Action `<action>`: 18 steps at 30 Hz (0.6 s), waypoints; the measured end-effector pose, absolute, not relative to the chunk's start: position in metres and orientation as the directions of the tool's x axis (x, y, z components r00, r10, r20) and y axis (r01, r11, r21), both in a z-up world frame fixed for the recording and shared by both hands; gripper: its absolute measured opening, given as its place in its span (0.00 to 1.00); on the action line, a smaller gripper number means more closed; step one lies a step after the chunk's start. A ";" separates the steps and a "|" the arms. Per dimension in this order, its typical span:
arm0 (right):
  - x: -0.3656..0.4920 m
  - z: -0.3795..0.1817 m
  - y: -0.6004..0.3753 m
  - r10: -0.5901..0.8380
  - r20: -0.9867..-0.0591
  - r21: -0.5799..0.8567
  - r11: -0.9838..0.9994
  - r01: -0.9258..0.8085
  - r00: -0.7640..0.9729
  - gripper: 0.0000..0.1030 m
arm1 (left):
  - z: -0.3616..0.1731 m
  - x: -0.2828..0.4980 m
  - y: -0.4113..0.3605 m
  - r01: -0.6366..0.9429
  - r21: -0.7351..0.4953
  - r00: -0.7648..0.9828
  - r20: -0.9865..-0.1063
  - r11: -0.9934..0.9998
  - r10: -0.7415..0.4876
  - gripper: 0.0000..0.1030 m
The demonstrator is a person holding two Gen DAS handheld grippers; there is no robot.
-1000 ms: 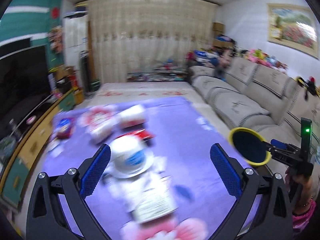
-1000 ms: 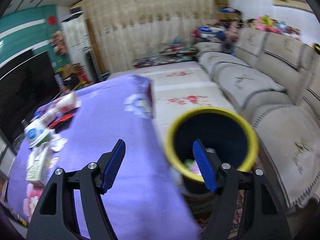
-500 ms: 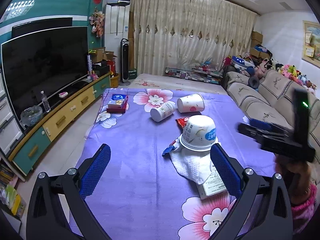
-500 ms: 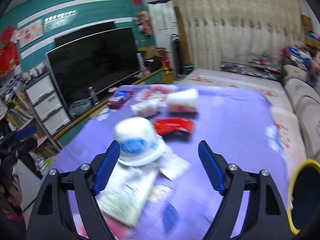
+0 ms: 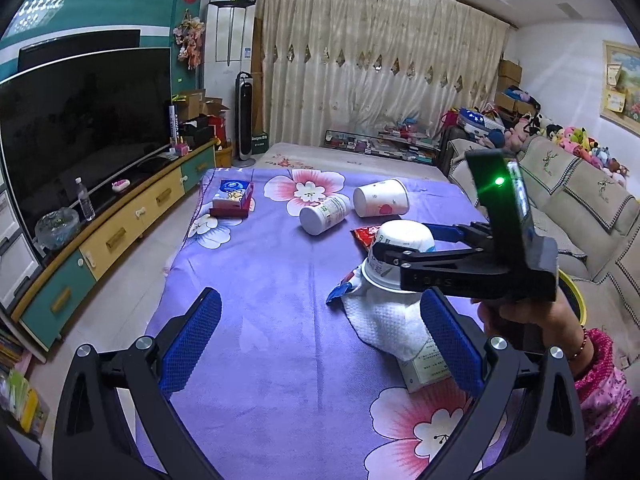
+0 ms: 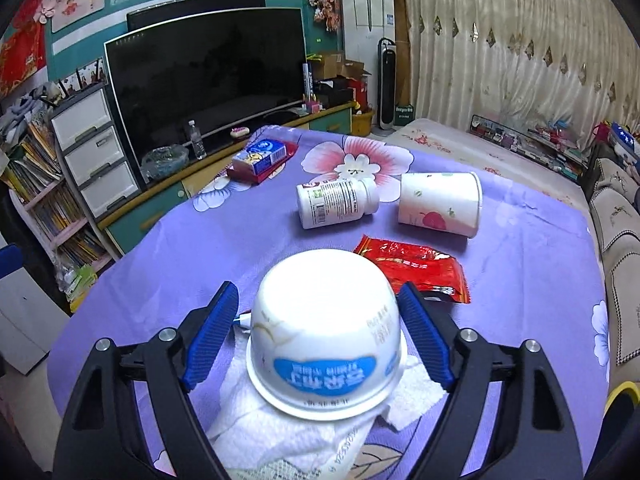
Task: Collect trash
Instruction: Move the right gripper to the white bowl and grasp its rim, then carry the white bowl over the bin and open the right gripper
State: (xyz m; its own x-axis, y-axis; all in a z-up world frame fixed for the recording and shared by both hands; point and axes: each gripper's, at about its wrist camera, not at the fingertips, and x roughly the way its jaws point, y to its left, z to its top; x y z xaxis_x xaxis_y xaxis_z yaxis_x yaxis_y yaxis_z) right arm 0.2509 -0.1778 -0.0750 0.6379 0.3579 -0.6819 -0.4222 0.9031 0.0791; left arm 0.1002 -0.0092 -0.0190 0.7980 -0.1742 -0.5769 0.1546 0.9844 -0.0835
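Observation:
An upturned white bowl (image 6: 324, 328) with a blue label rests on a white paper towel (image 6: 256, 420) on the purple flowered tablecloth (image 6: 200, 248). My right gripper (image 6: 318, 286) is open and straddles the bowl; a gap shows at the left pad, and the right pad lies close to the bowl's side. In the left wrist view a hand holds that gripper (image 5: 404, 246) over the bowl (image 5: 404, 236). My left gripper (image 5: 320, 296) is open and empty, nearer the table's front. A red wrapper (image 6: 412, 264), a lying white bottle (image 6: 336, 204) and a tipped paper cup (image 6: 440, 204) lie beyond.
A small carton (image 5: 428, 368) pokes out from under the towel. A blue box on a red one (image 6: 264, 156) sits at the table's far left corner. The yellow-rimmed bin (image 6: 622, 394) stands off the right side, by the sofa (image 5: 592, 200). A TV cabinet (image 5: 120, 232) runs along the left.
The right gripper swung from over the yellow-rimmed bin back to the table and now sits around the upturned bowl. The left gripper's view turned towards the TV side, then held still.

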 end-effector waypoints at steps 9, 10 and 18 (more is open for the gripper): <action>0.263 -0.090 -0.175 0.330 -0.715 0.069 0.910 -0.408 0.616 0.74 | -0.020 0.100 -0.010 0.159 -0.095 0.795 -0.577 0.983 -0.185 0.95; 0.262 -0.090 -0.175 0.332 -0.715 0.071 0.910 -0.408 0.615 0.74 | -0.020 0.100 -0.012 0.161 -0.093 0.795 -0.577 0.983 -0.185 0.95; 0.249 -0.067 -0.195 0.377 -0.669 0.137 0.909 -0.392 0.640 0.73 | -0.015 0.101 -0.020 0.169 -0.089 0.796 -0.574 0.981 -0.190 0.95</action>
State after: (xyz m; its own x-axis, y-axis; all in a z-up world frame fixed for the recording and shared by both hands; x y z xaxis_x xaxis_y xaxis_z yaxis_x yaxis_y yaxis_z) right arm 0.2489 -0.1954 -0.0672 0.6400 0.3772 -0.6694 -0.3924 0.9095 0.1373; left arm 0.1011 -0.0200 -0.0146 0.7964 -0.1897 -0.5742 0.1695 0.9815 -0.0891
